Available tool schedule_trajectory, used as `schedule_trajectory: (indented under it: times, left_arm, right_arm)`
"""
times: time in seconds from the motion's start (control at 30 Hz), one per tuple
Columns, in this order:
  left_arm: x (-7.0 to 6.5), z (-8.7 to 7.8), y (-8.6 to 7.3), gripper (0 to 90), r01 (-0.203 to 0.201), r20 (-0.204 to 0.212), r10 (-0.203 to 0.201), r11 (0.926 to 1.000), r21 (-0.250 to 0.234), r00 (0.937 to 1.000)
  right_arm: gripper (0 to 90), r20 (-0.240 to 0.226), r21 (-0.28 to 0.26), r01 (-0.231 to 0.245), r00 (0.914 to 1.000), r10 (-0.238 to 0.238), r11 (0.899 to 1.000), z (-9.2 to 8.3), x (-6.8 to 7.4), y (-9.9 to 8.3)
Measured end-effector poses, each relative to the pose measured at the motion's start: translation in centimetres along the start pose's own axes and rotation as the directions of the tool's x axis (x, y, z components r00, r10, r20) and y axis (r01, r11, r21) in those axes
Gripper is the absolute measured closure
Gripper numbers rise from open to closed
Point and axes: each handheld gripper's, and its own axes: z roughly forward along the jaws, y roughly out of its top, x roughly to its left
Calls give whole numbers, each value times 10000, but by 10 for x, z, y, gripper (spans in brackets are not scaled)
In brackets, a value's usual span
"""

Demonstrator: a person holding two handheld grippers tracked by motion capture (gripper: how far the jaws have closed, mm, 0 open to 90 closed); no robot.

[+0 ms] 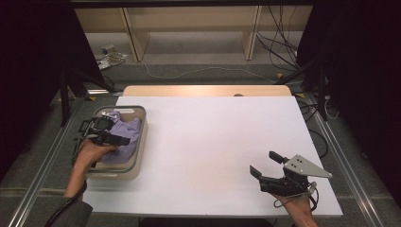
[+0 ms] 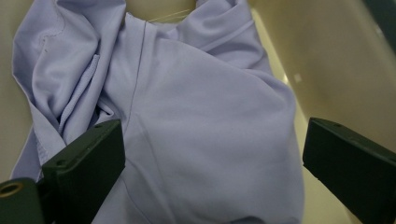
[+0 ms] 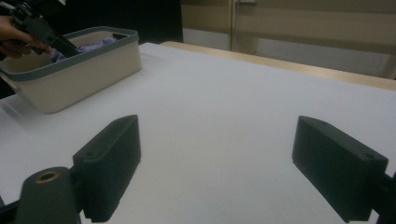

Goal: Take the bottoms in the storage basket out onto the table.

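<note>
Wide white-topped counter (image 1: 208, 142) with a pale wood strip along its far edge, mostly bare surface. On its left side sits a beige rectangular plastic basket with a grey rim (image 1: 140, 142), near the counter's left edge; in the right gripper view the same basket (image 3: 88, 70) stands at the upper left, well apart from that gripper. Inside the basket lies a crumpled lavender cloth garment (image 1: 126, 137), bunched with folds and a stitched seam; in the left gripper view the cloth (image 2: 196, 130) lies against the cream inner wall of the basket. The left gripper (image 1: 112, 138), black, held in the person's left hand (image 1: 90, 153), is lowered into the basket over the cloth; in its own view the left gripper (image 2: 212, 163) has its two black jaws spread wide, one on each side of the cloth mound, not clamped on it, contact with the fabric unclear. The right gripper (image 1: 265, 164), black with a grey three-cornered plate on top, sits over the near right part of the counter, well apart from the basket; in its own view the right gripper (image 3: 217, 163) has jaws wide apart with bare white counter between them, holding nothing.
</note>
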Motion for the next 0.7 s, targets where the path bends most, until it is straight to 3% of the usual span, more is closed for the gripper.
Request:
schedule_trajectory:
  times: [0.3,0.5,0.7]
  left_arm:
    - [3,10,8,38,370,80,-372,9991,185,9993]
    - [12,21,8,34,1011,36,-1012,9945,269,9949]
    - [17,26,8,29,1185,-62,-1184,9912,592,9930]
  right_arm:
    - [165,-48,53,48,10000,-47,10000,2,1,0]
    - [164,-100,-6,-16,9999,15,10000,1,0,0]
    - [164,-205,11,124,9997,-123,9999,2,3,1]
